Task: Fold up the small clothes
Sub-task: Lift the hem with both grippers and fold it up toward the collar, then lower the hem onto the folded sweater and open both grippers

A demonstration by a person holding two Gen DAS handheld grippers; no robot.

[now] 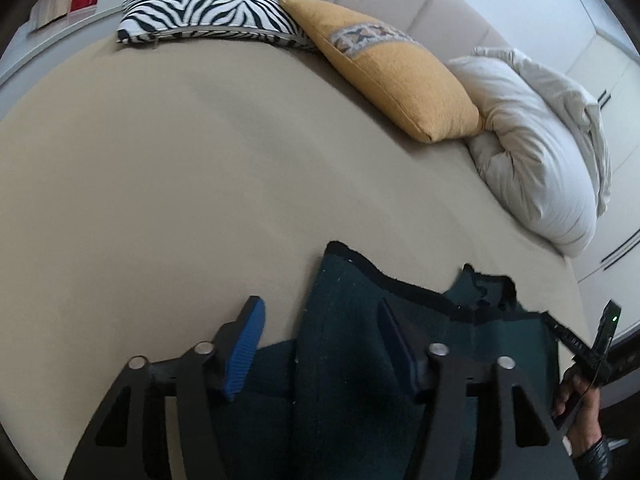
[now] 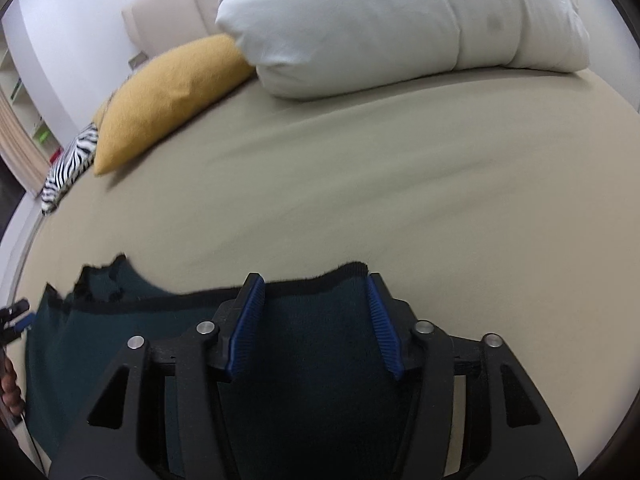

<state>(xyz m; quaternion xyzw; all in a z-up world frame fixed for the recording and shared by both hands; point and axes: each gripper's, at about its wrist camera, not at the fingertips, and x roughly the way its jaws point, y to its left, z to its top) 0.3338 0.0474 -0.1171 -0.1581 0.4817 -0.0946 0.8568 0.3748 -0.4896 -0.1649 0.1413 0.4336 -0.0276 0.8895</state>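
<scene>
The dark green garment (image 2: 304, 344) lies on the beige bed (image 2: 400, 200), spanning beneath both tongs. Left gripper (image 1: 320, 344) and right gripper (image 2: 316, 324) stand apart, straddling the black-trimmed edge without clamping it. No completed fold is visible; folding appears largely outstanding.

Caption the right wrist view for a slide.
Open right gripper straddles dark green garment's black-trimmed edge on beige bed.

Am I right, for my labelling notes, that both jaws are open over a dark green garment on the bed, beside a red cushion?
Not quite: the cushion is yellow, as the left wrist view shows. The rest holds for the garment.
</scene>
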